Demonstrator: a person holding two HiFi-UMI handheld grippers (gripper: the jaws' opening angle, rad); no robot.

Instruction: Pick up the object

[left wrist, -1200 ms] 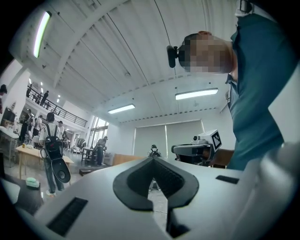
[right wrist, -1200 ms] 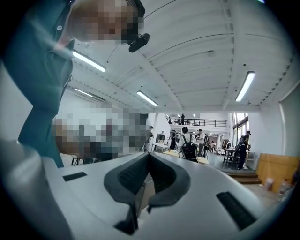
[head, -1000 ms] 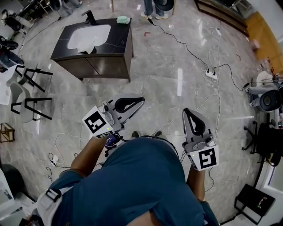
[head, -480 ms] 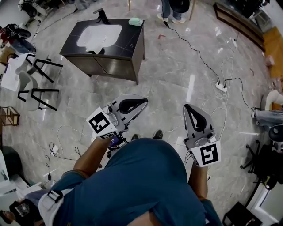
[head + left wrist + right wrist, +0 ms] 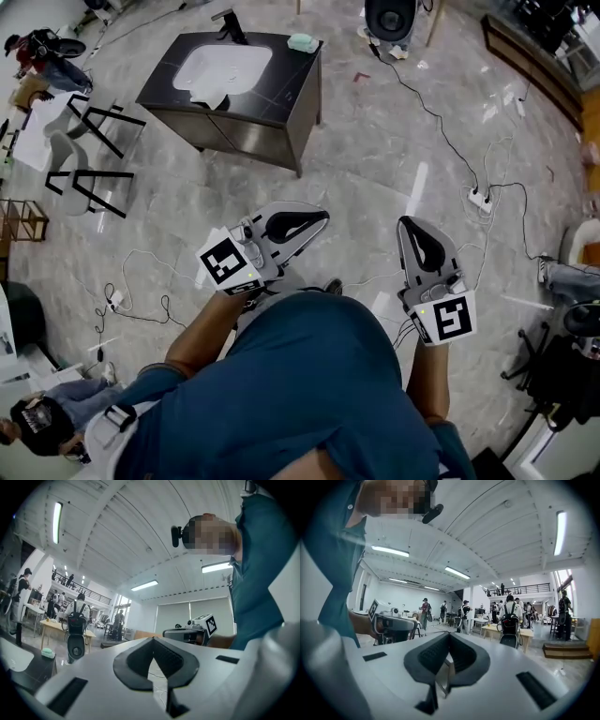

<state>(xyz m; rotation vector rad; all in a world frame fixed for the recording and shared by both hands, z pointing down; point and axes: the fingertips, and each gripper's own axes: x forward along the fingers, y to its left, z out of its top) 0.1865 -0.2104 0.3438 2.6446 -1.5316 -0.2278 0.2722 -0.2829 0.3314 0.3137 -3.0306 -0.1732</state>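
Observation:
A small pale green object (image 5: 303, 42) lies on the back right corner of a dark sink cabinet (image 5: 272, 112) standing far ahead on the marble floor. It shows again as a green lump (image 5: 47, 653) at the left gripper view's lower left. My left gripper (image 5: 321, 217) is held at waist height, shut and empty, pointing up and right. My right gripper (image 5: 407, 223) sits beside it, also shut with nothing in it. Both are well short of the cabinet. Each gripper view looks level across the hall, with the jaws (image 5: 152, 639) (image 5: 449, 633) closed to a point.
The cabinet top carries a white basin (image 5: 223, 67) and a black faucet (image 5: 230, 23). Cables and a power strip (image 5: 480, 198) trail over the floor to the right. Black folding stands (image 5: 89, 117) are at the left. A person in a cap (image 5: 37, 417) crouches at lower left.
The cabinet has shifted right and slightly down in the head view as the person moves. Both grippers keep the same shut pose in front of the body.

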